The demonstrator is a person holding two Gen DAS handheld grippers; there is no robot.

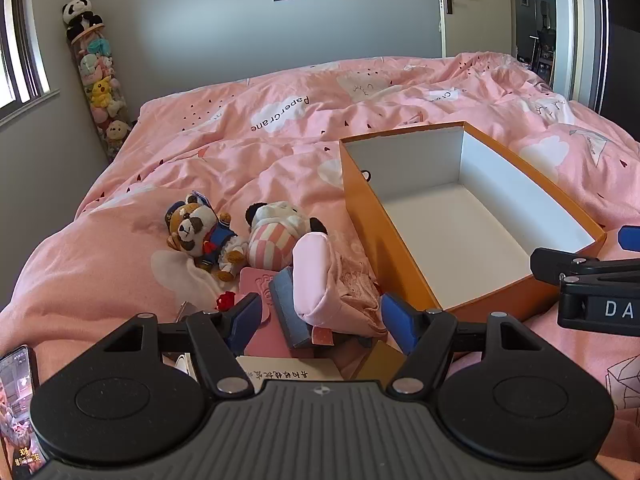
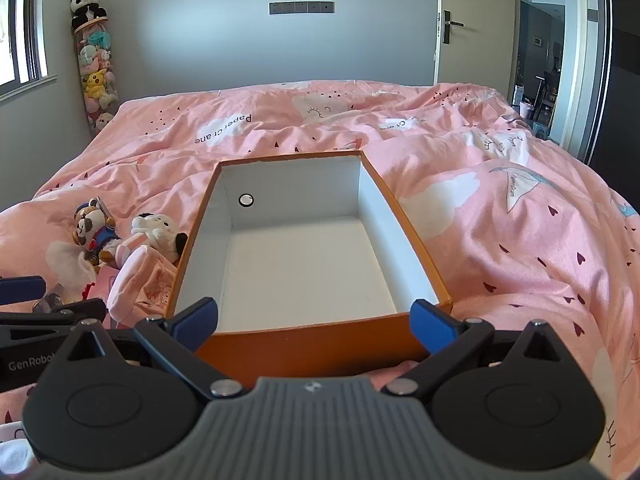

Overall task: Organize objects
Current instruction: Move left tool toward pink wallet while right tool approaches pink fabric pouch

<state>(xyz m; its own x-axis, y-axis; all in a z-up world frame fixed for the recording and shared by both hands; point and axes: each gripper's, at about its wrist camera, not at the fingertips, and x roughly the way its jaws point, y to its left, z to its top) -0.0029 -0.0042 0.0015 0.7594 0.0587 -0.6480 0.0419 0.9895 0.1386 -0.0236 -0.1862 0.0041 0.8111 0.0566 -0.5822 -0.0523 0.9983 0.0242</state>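
An open orange box (image 1: 362,216) with a white inside lies empty on the pink bed; it also shows in the right wrist view (image 2: 304,346). Left of it lie a sailor plush (image 1: 200,236), a striped panda plush (image 1: 276,232), a pink folded cloth (image 1: 320,280), a grey-blue book (image 1: 290,308) and a pink card (image 1: 256,280). My left gripper (image 1: 320,320) is open, its fingers either side of the cloth and book. My right gripper (image 2: 314,322) is open, its fingertips at the box's near wall, one on each side.
A phone (image 1: 18,408) lies at the left edge of the bed. A tall clear tube of plush toys (image 1: 102,92) topped by a panda stands in the far left corner. An open door (image 1: 536,32) is at the far right. A yellowish box (image 1: 380,360) and a printed paper lie under my left gripper.
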